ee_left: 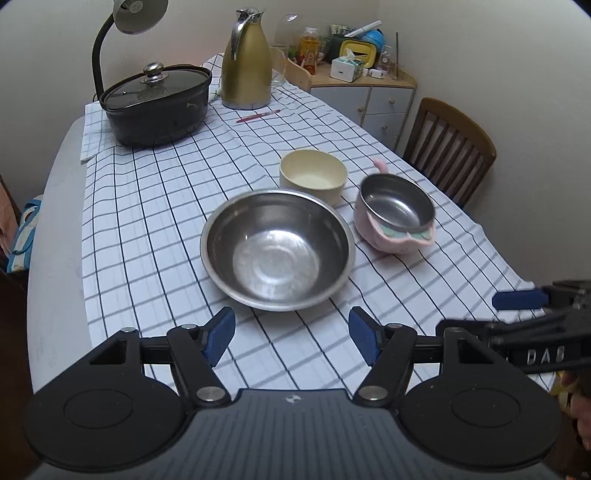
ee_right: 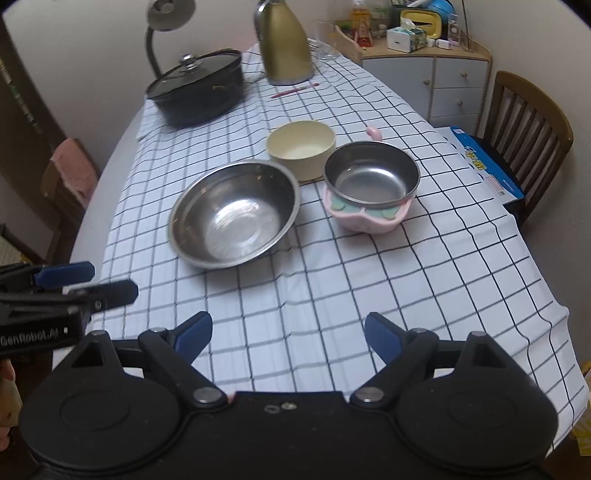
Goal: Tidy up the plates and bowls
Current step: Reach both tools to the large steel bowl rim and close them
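Note:
A large steel bowl (ee_left: 277, 251) (ee_right: 234, 214) sits upright on the checked tablecloth (ee_left: 147, 206) (ee_right: 424, 266). Behind it stands a cream bowl (ee_left: 313, 174) (ee_right: 301, 147). To their right is a small steel bowl in a pink shell (ee_left: 397, 214) (ee_right: 371, 184), with a pink handle at its far side. My left gripper (ee_left: 291, 338) hangs open, short of the large bowl, nothing between its blue pads. My right gripper (ee_right: 288, 339) is open too, wide, over bare cloth near the table's front edge. Each gripper shows at the edge of the other's view.
At the far end stand a black lidded pot (ee_left: 157, 103) (ee_right: 199, 88), a gold thermos jug (ee_left: 246, 59) (ee_right: 286, 42), a desk lamp (ee_left: 125, 22) and a red pen (ee_left: 258, 115). A wooden chair (ee_left: 448, 147) (ee_right: 524, 136) and a drawer cabinet (ee_left: 369, 99) flank the right side.

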Motion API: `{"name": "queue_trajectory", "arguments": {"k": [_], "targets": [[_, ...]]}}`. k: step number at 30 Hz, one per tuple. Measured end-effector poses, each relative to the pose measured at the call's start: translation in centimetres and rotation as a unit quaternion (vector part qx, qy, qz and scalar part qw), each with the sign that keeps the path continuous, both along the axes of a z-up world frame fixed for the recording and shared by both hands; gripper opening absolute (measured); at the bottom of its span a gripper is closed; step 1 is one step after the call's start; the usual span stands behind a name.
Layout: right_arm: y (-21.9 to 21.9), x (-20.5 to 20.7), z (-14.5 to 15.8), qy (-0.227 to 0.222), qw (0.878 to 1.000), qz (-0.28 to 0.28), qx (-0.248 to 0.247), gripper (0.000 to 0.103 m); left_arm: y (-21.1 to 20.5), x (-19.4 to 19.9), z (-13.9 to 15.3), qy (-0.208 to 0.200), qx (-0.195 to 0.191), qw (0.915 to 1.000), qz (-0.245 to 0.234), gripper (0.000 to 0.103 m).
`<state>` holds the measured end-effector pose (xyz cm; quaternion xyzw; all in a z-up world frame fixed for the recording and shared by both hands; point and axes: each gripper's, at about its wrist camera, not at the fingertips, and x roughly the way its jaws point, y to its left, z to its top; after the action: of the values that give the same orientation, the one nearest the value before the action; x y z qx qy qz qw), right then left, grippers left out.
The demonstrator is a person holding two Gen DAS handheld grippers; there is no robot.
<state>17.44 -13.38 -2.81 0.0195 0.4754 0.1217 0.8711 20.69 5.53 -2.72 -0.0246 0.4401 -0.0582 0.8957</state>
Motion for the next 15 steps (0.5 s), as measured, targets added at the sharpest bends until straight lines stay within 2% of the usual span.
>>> {"name": "queue_trajectory", "arguments": {"k": [7,15], "targets": [[0.7,4.7,-1.9,0.015,1.000,-0.022,-0.006,0.089,0.1,7.9,-1.6,0.010,0.012,0.9999,0.003,0.067],[2.4,9.9,-4.9,0.051,0.998,-0.045,0.000,0.088,1.9,16.3,-4.8,0.040,0.052,0.9978,0.005,0.067]]}}
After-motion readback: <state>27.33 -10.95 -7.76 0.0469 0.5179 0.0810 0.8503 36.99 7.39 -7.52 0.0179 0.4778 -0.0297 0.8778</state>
